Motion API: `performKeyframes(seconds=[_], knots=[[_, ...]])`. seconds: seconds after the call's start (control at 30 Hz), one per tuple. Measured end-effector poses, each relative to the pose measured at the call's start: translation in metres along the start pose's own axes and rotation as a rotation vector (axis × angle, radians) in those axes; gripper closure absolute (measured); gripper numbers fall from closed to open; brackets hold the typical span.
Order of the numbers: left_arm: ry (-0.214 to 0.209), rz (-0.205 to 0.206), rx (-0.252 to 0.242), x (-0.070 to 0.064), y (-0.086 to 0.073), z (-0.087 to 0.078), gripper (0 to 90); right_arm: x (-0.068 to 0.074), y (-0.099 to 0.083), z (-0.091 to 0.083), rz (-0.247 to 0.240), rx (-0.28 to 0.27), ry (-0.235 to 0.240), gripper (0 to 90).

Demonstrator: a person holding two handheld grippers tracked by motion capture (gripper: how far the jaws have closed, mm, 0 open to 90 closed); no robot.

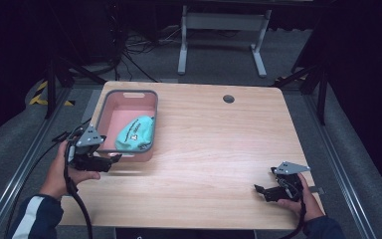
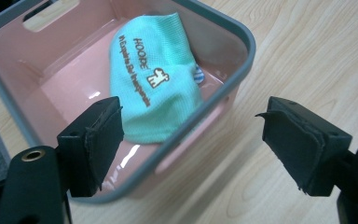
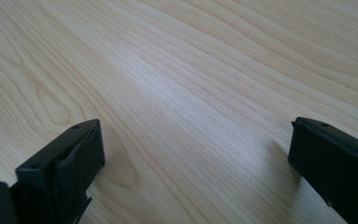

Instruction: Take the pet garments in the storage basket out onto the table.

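Two grippers [image 1: 113, 160] [image 1: 257, 189], one bin [image 1: 129, 94], one cloth [image 1: 136, 134]

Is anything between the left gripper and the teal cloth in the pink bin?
Only the bin's near grey-rimmed wall lies low between the open left gripper and the teal cloth. The bin is open-topped, so from above nothing visible blocks the cloth.
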State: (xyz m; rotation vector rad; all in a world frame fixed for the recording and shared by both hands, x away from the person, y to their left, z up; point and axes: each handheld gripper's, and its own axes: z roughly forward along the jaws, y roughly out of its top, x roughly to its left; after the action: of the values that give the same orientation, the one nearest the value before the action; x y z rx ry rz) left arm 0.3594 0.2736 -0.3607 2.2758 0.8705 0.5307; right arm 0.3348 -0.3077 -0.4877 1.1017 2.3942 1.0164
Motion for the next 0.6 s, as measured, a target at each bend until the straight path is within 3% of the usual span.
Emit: performKeyframes(seconds=[0.33,0.47,0.6], knots=[[-0.03,-0.005,0.079,0.018,0.033,0.038,20.2,0.0,0.0,0.0,0.0,0.0,0.0,3.7],[-0.023,0.018,0.154,0.028,0.046,0.059,19.9,0.0,0.0,0.0,-0.001,0.0,0.0,3.7],[-0.026,0.007,0.198,0.037,0.055,0.076,19.9,0.0,0.0,0.0,0.0,0.0,0.0,3.7]])
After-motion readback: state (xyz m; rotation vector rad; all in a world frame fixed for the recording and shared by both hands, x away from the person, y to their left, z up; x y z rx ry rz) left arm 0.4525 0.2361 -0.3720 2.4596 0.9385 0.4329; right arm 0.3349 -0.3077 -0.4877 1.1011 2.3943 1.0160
